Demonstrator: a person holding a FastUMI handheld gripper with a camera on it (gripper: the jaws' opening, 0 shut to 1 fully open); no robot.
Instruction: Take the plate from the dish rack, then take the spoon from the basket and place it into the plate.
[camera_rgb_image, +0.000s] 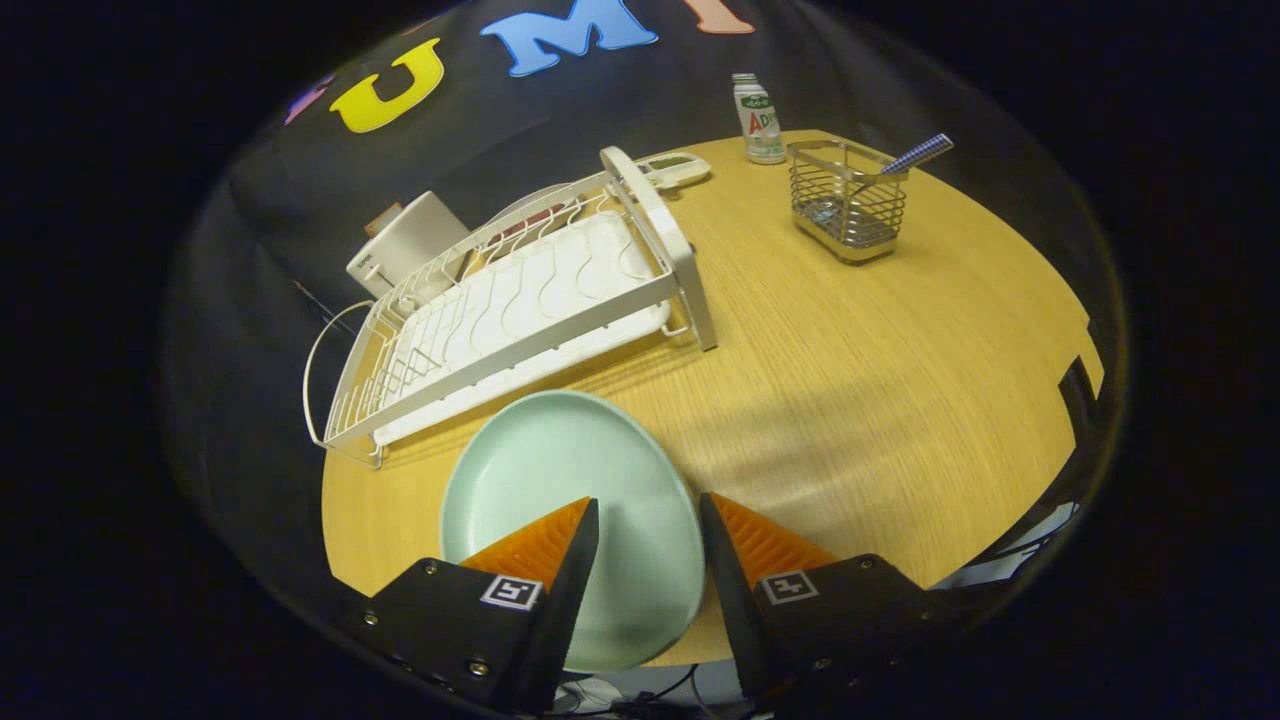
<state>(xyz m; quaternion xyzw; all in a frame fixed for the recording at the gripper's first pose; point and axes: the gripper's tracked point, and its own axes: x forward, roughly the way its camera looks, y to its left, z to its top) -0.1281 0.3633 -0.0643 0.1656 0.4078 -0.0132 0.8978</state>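
A pale green plate (560, 480) lies flat on the wooden table (880, 380), just in front of the white dish rack (520, 300). My gripper (648, 498) hovers over the plate's near half with its fingers open, and the plate's surface shows in the gap between them. Far beyond the fingers, to the right, stands a wire basket (845, 205). A spoon with a blue checked handle (915, 155) leans out of the basket's right corner; its bowl is down inside.
A small white bottle (758, 120) stands behind the basket to its left. A white box-like container (405, 245) sits behind the rack's left end, and a flat white device (675, 168) lies at the rack's far end. The table's edge runs close under the fingers.
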